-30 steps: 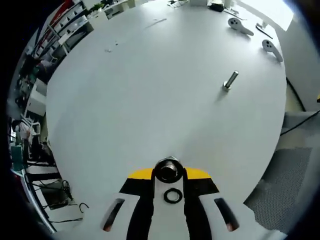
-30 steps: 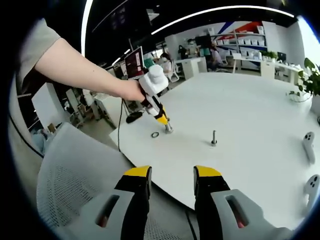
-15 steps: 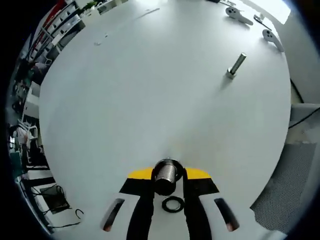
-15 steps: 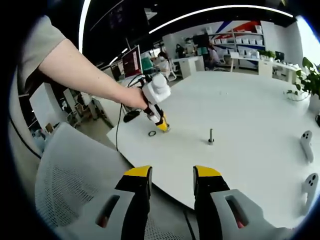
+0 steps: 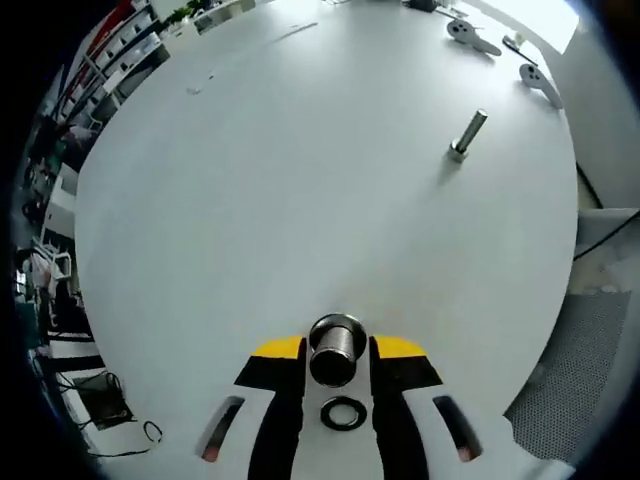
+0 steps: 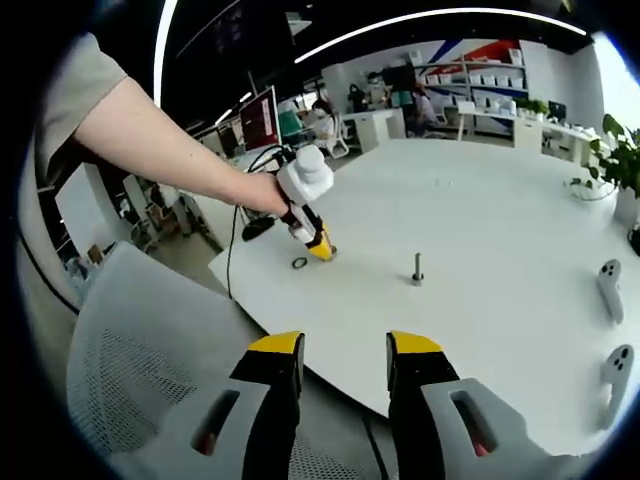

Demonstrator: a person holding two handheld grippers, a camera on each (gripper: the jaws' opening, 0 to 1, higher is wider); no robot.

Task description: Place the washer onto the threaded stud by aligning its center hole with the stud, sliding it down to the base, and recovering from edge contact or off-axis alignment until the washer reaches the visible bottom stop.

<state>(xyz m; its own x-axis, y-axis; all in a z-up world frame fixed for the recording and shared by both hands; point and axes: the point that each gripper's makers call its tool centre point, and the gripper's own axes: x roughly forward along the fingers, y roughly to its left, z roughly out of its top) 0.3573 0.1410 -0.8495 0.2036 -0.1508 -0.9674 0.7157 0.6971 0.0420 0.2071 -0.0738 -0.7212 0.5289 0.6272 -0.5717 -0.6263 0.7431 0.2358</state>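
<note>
A black washer (image 5: 343,413) lies flat on the white table (image 5: 300,180), low between my left gripper's two jaws. My left gripper (image 5: 336,347) is shut on a short metal cylinder (image 5: 335,350) held at its yellow tips. The threaded stud (image 5: 465,135) stands upright far ahead to the right, well apart from the washer. In the right gripper view a person's hand holds the left gripper (image 6: 318,245) at the table's near edge, with the washer (image 6: 299,263) beside it and the stud (image 6: 417,268) to the right. My right gripper (image 6: 343,350) hovers open off the table with nothing between its jaws.
Two white controllers (image 5: 540,85) lie at the far right of the table, also seen as controllers (image 6: 605,290) in the right gripper view. A mesh chair (image 6: 140,360) sits below the table edge. A potted plant (image 6: 615,150) stands at the right. Desks and shelves fill the background.
The left gripper has shifted slightly along the table's edge with the cylinder still in it. The washer lies in the same spot. The right gripper has hardly moved.
</note>
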